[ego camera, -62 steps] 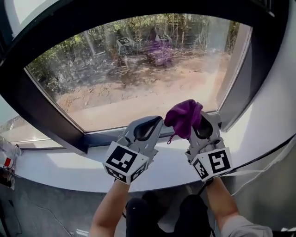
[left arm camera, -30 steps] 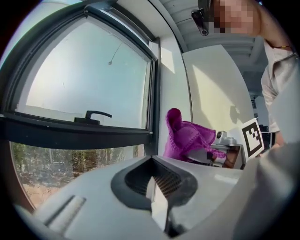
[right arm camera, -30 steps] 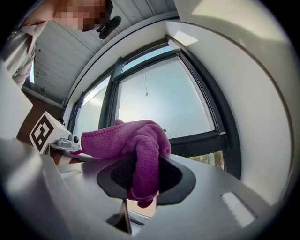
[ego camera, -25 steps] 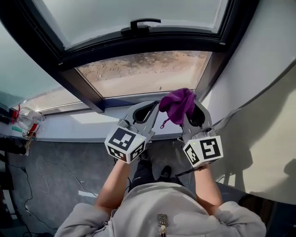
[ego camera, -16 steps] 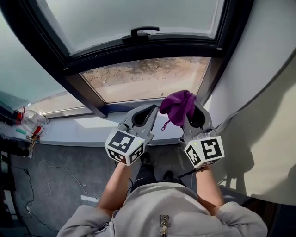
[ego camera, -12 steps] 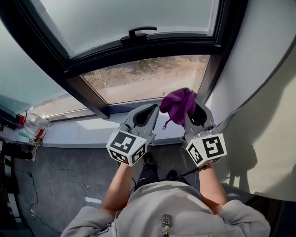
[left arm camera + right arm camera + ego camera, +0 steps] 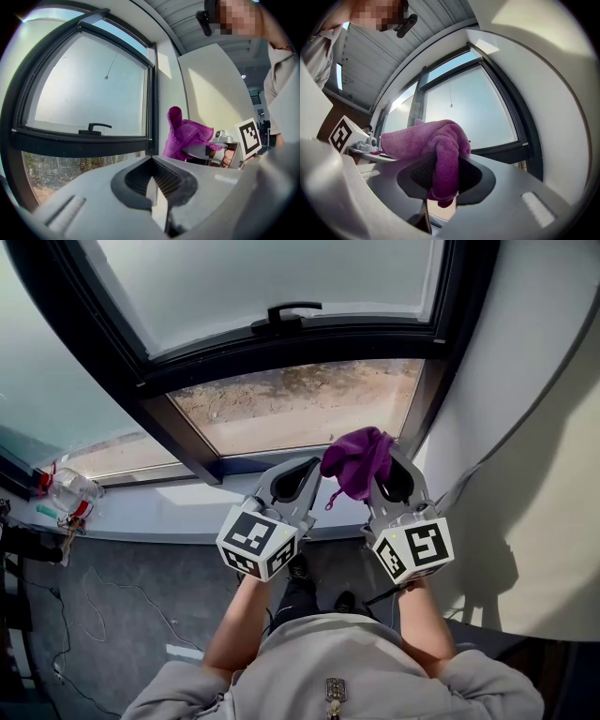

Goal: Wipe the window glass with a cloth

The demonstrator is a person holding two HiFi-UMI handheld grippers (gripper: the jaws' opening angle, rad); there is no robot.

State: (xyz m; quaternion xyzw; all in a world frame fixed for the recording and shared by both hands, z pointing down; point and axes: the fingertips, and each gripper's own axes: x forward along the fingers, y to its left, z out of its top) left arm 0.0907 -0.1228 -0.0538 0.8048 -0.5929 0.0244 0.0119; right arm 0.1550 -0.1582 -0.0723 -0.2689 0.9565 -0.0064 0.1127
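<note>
Purple cloth (image 7: 359, 461) sat bunched in the right gripper (image 7: 375, 465), whose two jaws were pinched onto it. In the right gripper view a fold of the cloth hung down between the jaws while the rest lay heaped over their tips. The left gripper (image 7: 306, 472) was just beside it on the left, its jaws pressed together with nothing between them. In the left gripper view the cloth showed off to the right, apart from those jaws.

Both grippers were held near the person's body, over the pale window sill (image 7: 173, 505) and short of the glass; the cloth was not touching any pane. Beyond them lay the clear lower pane (image 7: 300, 404), with sandy ground and scrub visible through it. Above that, farther away, was a pale, cloudy upper pane (image 7: 272, 277) with a dark handle (image 7: 292, 313) on its bottom rail. A black window frame (image 7: 173, 437) ran round both panes and slanted down to the sill at the left.

A white wall (image 7: 553, 427) rose at the right. At the far left end of the sill lay a clear plastic bottle (image 7: 70, 493) among small clutter too small to make out. The person's bare forearms (image 7: 239, 624) reached forward from a grey top (image 7: 328, 667).
</note>
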